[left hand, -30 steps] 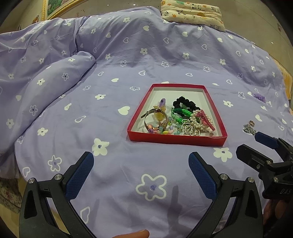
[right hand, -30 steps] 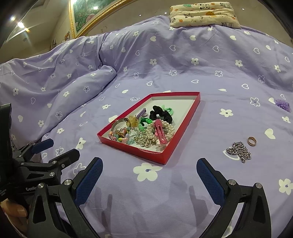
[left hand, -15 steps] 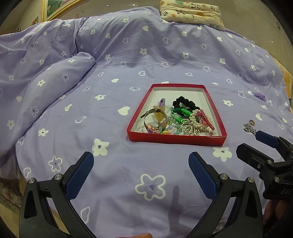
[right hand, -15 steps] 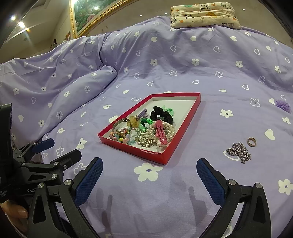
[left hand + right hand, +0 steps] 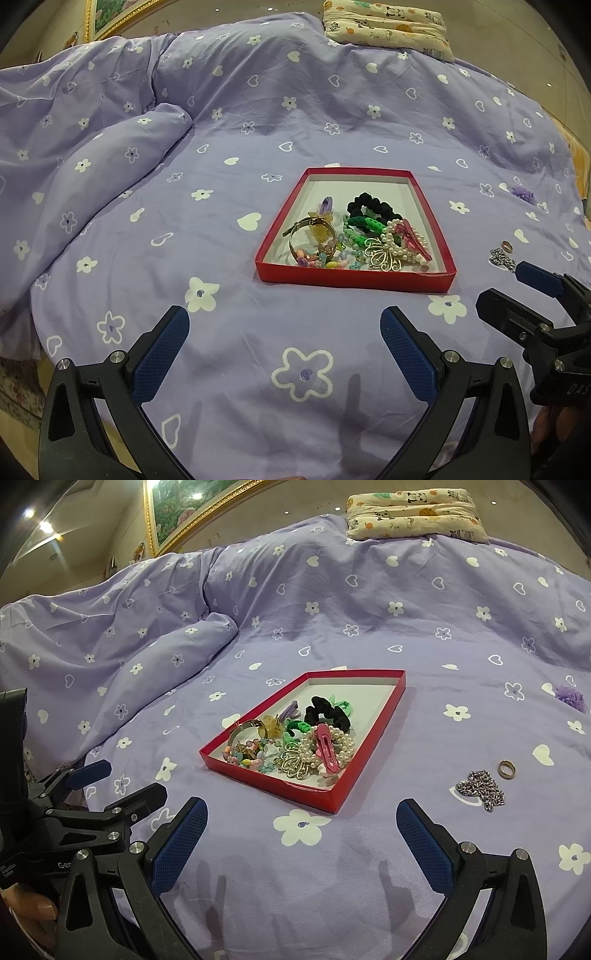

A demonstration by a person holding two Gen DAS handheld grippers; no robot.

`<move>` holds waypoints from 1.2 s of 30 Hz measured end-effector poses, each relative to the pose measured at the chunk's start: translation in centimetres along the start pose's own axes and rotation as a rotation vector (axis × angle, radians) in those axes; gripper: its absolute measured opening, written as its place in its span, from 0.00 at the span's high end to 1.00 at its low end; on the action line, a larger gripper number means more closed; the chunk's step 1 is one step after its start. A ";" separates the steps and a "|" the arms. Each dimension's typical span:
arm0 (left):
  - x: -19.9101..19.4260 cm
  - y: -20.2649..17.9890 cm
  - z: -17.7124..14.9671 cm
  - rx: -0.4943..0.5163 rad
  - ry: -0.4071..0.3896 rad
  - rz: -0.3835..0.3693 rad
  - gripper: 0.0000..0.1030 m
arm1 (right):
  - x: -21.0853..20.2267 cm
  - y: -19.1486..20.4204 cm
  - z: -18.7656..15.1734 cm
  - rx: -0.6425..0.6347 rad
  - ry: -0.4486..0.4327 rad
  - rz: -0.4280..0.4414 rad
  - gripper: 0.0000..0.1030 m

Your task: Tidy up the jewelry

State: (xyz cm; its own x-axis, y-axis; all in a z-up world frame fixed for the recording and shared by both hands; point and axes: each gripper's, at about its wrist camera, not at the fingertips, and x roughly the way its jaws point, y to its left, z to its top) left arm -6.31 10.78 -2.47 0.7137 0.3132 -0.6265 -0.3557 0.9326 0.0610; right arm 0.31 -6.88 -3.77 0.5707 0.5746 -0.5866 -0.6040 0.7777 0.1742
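Nearest to me, my left gripper (image 5: 284, 328) and my right gripper (image 5: 301, 821) hover side by side over the purple bedspread (image 5: 221, 177), both with blue-padded jaws spread wide and holding nothing. Just beyond them lies a shallow red tray (image 5: 314, 794) heaped at its near end with jewelry: a pearl bracelet (image 5: 341, 746), a pink hair clip (image 5: 327, 747), a black scrunchie (image 5: 327, 712) and beads. To the tray's right, loose on the bedspread, a silver chain (image 5: 482, 790) and a small ring (image 5: 506, 768) sit close together, a purple scrunchie (image 5: 571, 698) lies farther off, and a folded patterned cloth (image 5: 413, 513) rests at the far edge.
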 end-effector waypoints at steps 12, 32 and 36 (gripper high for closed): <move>0.0 0.0 -0.1 -0.001 0.002 -0.003 0.00 | 0.1 0.0 -0.1 -0.003 0.001 0.001 0.00; 0.1 0.0 -0.5 -0.011 0.008 -0.001 0.00 | 0.0 0.1 -0.1 -0.003 0.001 -0.001 0.00; 0.1 0.0 -0.6 -0.009 0.010 -0.001 0.00 | 0.1 0.1 -0.2 -0.003 0.002 0.002 0.00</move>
State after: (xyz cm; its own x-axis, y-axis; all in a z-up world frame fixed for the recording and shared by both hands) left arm -6.57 10.66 -2.95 0.7082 0.3105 -0.6340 -0.3606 0.9312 0.0532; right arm 0.22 -6.78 -3.93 0.5682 0.5755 -0.5882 -0.6067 0.7759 0.1731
